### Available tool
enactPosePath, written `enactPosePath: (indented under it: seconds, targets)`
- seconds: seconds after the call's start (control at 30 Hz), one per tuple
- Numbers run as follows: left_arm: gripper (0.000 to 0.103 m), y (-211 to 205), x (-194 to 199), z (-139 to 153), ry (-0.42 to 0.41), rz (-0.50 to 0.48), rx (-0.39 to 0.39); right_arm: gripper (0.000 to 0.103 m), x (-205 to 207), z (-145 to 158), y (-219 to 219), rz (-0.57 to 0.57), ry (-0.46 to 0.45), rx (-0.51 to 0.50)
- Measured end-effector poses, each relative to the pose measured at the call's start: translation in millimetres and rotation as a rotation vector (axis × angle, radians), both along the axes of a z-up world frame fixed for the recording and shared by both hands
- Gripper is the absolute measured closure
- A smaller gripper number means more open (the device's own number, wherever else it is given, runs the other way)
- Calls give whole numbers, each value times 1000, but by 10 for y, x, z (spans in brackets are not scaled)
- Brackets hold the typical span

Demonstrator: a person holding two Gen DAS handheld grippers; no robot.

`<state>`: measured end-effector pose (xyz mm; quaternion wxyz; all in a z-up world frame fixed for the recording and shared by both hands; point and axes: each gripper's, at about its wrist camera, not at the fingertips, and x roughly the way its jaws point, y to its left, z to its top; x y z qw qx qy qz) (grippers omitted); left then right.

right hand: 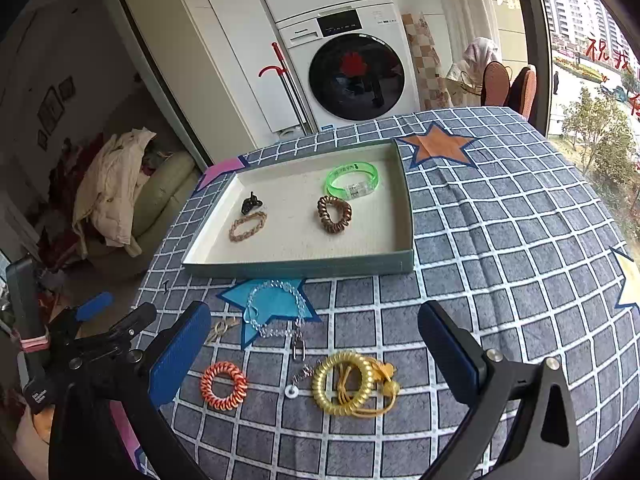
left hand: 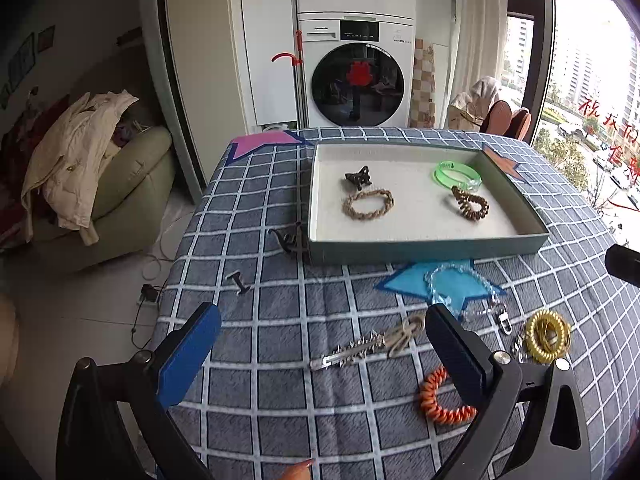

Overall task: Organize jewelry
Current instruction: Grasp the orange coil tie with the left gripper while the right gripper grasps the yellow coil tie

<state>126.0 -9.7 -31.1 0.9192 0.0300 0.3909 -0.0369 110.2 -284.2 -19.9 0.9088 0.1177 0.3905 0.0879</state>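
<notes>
A shallow grey-green tray (left hand: 428, 247) (right hand: 300, 268) holds a dark claw clip (left hand: 359, 178), a braided tan bracelet (left hand: 368, 204), a green bangle (left hand: 457, 175) (right hand: 352, 182) and a brown coil tie (left hand: 470, 202) (right hand: 334, 214). On the checked cloth in front of it lie a clear bead bracelet (left hand: 460, 282) (right hand: 274, 310), a silver spiky clip (left hand: 352, 352), an orange coil tie (left hand: 438, 400) (right hand: 223, 386) and a yellow coil tie (left hand: 547, 336) (right hand: 344, 382). My left gripper (left hand: 323, 312) hangs open above the silver clip, holding nothing. My right gripper (right hand: 314, 312) is open over the yellow coil, holding nothing.
A small dark clip (left hand: 290, 240) lies against the tray's left corner, and a tiny dark piece (left hand: 239, 282) sits near the table's left edge. A washing machine (left hand: 356, 80) stands behind the table, an armchair with clothes (left hand: 100, 184) to the left, a window on the right.
</notes>
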Motion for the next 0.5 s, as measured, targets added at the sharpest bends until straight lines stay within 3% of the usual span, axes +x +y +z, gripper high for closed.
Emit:
enactPosePath:
  seconds: [0.23,0.5]
  targets:
    - [0,1,-345,-214,58,-6,-26,0,-345,-172,-48,-23,31,-49]
    - [0,-123,-451,-418,122,-21,-38,0,-475,-477,-147,-59,116,-74]
